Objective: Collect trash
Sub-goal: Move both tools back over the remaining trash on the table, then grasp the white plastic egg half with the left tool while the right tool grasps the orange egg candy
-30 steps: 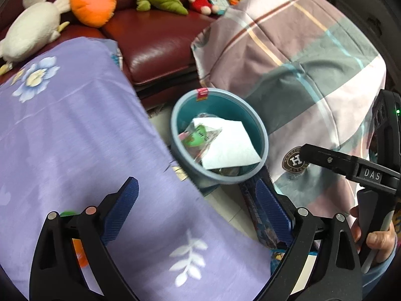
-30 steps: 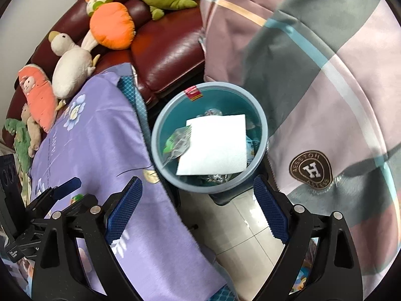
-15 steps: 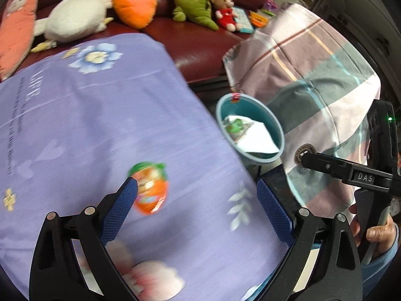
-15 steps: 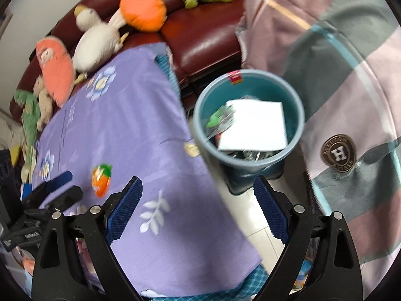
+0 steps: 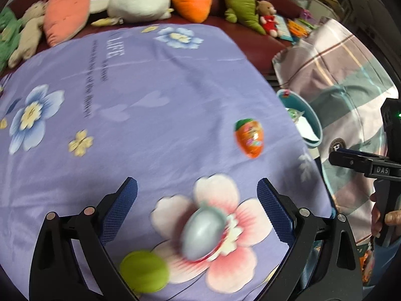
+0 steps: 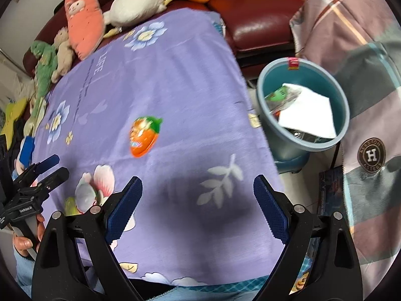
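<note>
An orange carrot-shaped wrapper (image 5: 249, 138) (image 6: 143, 136) lies on the purple flowered cloth (image 5: 150, 115) (image 6: 175, 100). A silver-grey egg-shaped piece (image 5: 203, 230) (image 6: 85, 195) and a green round piece (image 5: 144, 271) (image 6: 71, 205) lie near the cloth's front edge. My left gripper (image 5: 196, 210) is open, hovering just behind the grey piece. My right gripper (image 6: 198, 205) is open and empty above the cloth's right part. A teal bin (image 6: 303, 105) (image 5: 308, 120) holding white paper and wrappers stands right of the table.
Plush toys (image 5: 140, 0) (image 6: 85, 25) line a dark red sofa (image 6: 255, 20) behind the table. A plaid blanket (image 6: 363, 75) (image 5: 338, 75) hangs at the right, beside the bin. A book lies on the floor (image 6: 328, 190).
Both grippers swung left from the bin toward the table. The carrot wrapper, grey piece and green piece came into view; the bin slid to the right edge.
</note>
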The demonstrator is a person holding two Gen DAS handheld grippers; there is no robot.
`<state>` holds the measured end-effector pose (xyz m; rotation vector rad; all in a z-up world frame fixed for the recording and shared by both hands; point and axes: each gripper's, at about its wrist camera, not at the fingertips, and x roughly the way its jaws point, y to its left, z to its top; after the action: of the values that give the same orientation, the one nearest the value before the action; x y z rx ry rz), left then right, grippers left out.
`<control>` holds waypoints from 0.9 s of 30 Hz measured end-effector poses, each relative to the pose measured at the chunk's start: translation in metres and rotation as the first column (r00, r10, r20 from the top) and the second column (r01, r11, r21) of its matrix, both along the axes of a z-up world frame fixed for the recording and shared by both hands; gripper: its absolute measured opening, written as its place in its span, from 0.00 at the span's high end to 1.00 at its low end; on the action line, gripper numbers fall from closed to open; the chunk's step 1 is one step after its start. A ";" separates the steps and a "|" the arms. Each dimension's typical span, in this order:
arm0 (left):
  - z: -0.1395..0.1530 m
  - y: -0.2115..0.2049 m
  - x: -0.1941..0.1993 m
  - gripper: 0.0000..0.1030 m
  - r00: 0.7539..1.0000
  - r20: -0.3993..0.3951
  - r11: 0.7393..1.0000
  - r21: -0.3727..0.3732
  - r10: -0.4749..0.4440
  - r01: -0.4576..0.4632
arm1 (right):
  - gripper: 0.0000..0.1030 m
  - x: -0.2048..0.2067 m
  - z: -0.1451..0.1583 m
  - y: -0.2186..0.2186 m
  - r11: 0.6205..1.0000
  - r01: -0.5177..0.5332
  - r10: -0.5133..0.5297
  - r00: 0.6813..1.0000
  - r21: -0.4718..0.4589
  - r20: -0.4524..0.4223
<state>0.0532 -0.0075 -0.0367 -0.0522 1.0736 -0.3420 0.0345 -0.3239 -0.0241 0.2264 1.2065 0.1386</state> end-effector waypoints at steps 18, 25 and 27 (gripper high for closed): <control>-0.053 -0.020 -0.042 0.07 0.994 -0.047 0.990 0.102 -0.095 0.099 | 0.16 -0.005 -0.033 0.031 0.999 -0.024 0.026 0.996 0.021 -0.087; -0.059 -0.028 -0.038 0.18 0.994 -0.042 0.988 0.108 -0.104 0.108 | 0.16 0.001 -0.038 0.033 0.999 -0.016 0.019 0.995 0.030 -0.102; -0.061 -0.029 -0.036 0.23 0.993 -0.047 0.988 0.109 -0.104 0.109 | 0.16 0.002 -0.039 0.035 0.999 -0.019 0.022 0.994 0.030 -0.105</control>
<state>0.0168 -0.0361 -0.0972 0.0987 1.1373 -0.3778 0.0370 -0.2892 -0.0632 0.2496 1.3129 0.1641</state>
